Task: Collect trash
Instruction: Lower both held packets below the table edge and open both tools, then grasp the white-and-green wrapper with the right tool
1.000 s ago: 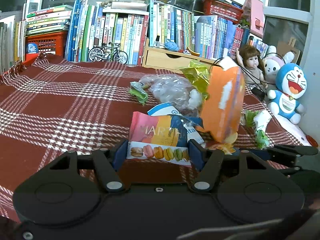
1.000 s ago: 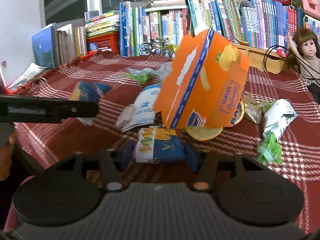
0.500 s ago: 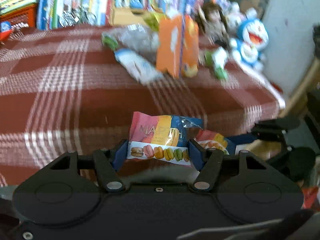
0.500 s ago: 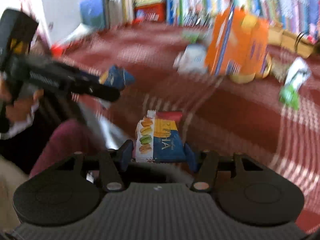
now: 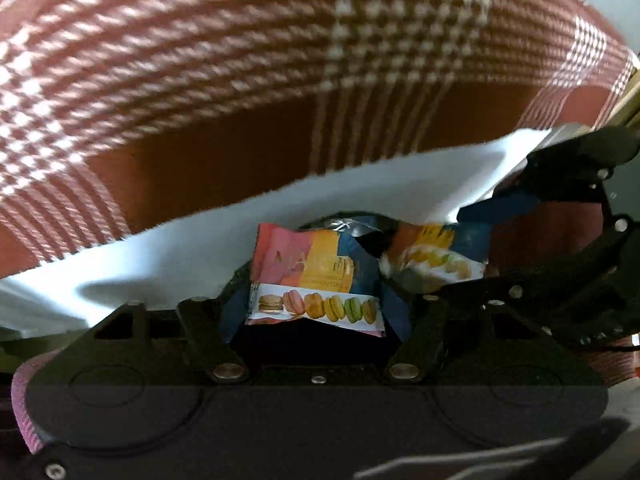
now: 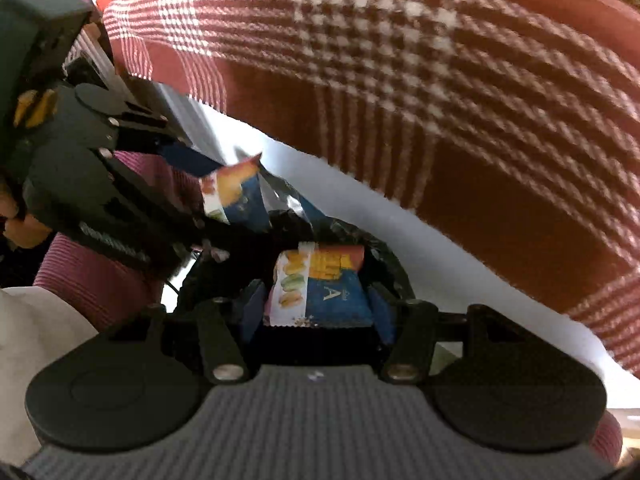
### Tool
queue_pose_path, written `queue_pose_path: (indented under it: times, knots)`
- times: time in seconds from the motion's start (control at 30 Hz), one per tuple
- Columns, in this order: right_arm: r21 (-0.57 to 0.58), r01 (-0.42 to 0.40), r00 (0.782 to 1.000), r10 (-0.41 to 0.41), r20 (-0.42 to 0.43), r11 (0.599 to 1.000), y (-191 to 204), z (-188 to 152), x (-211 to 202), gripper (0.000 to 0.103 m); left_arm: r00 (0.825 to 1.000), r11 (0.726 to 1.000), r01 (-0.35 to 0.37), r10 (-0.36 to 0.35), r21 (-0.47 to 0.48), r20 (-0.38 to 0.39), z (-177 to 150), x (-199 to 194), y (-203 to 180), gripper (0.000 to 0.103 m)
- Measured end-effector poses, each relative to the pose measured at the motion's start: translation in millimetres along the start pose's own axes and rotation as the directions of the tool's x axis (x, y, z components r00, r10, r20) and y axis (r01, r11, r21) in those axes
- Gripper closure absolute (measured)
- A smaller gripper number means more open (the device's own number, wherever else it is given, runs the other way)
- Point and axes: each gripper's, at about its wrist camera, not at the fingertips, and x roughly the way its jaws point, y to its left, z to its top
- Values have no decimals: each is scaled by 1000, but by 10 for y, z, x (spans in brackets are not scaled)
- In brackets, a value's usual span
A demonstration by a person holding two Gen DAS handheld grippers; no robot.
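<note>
My left gripper (image 5: pixel 316 304) is shut on a macaron snack wrapper (image 5: pixel 312 272), pink, yellow and blue. My right gripper (image 6: pixel 318 308) is shut on a second macaron wrapper (image 6: pixel 324 280). Both hang below the table edge, over the dark opening of a black bin bag (image 6: pixel 360 240). In the left wrist view the right gripper (image 5: pixel 460 252) comes in from the right with its wrapper (image 5: pixel 436 260) close beside mine. In the right wrist view the left gripper (image 6: pixel 224 200) reaches in from the left with its wrapper (image 6: pixel 236 196). The inside of the black bag (image 5: pixel 344 220) is mostly hidden.
The red plaid tablecloth (image 5: pixel 280 80) hangs over the table side just ahead, with a white layer (image 5: pixel 180 252) showing beneath its hem. A pink ribbed sleeve (image 6: pixel 80 276) and a hand (image 6: pixel 16 216) sit at the left.
Both grippers have swung off the tabletop and down past its edge, each still holding its wrapper. The books, toys and other trash have left the view; the cloth's side and the black bag now fill it.
</note>
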Motion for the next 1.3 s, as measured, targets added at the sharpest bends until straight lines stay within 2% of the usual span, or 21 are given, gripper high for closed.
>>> queue_pose_path:
  times: [0.1,0.27,0.4,0.53,0.63,0.7,0.77,0.8,0.93,1.0,1.07,1.1,1.17,1.23,1.3]
  knots:
    - [6,-8,1000,8,0,1000,11,-9,36,17,1000,999,-24,24,22,-6,-33,20,-33,15]
    - [39,-13,1000,12,19,999,-59,-16,-64,15,1000,999,-29,29,14,4,-80,-29,-2,9]
    - [76,-18,996,11,90,997,-112,10,-284,13,1000,1000,-5,6,-13,25,40,-269,114,9]
    - [118,-1,978,-24,209,993,-178,26,-719,12,993,1000,16,-14,-16,116,130,-648,121,8]
    - [147,24,947,-70,313,989,-227,36,-1060,8,970,1000,29,-28,-2,241,221,-978,119,2]
    - [157,79,914,-134,384,984,-278,25,-1255,7,937,1000,25,-21,-7,350,265,-1185,158,0]
    - [178,148,883,-211,420,973,-343,38,-1368,7,893,999,6,10,-33,450,348,-1312,174,0]
    - [206,192,863,-266,430,959,-397,51,-1428,7,877,998,-13,38,-57,479,425,-1363,176,0]
    - [293,289,798,-398,452,911,-629,177,-1569,7,821,990,-61,121,-124,559,708,-1347,178,0]
    - [335,332,765,-460,452,882,-775,268,-1577,7,799,984,-88,164,-156,579,868,-1253,190,0]
    - [374,352,745,-499,444,858,-938,349,-1544,7,789,978,-99,189,-183,584,984,-1115,186,0]
    - [399,359,735,-519,437,844,-1041,390,-1535,7,791,976,-96,195,-198,580,1052,-1068,211,0]
    - [433,363,722,-543,430,825,-1179,430,-1499,7,803,966,-70,204,-251,560,1204,-953,276,1]
    - [465,359,708,-560,429,809,-1325,486,-1508,7,822,948,-16,194,-319,535,1349,-826,412,2]
    - [494,356,693,-579,430,793,-1454,554,-1512,7,843,920,56,165,-389,513,1460,-727,562,12]
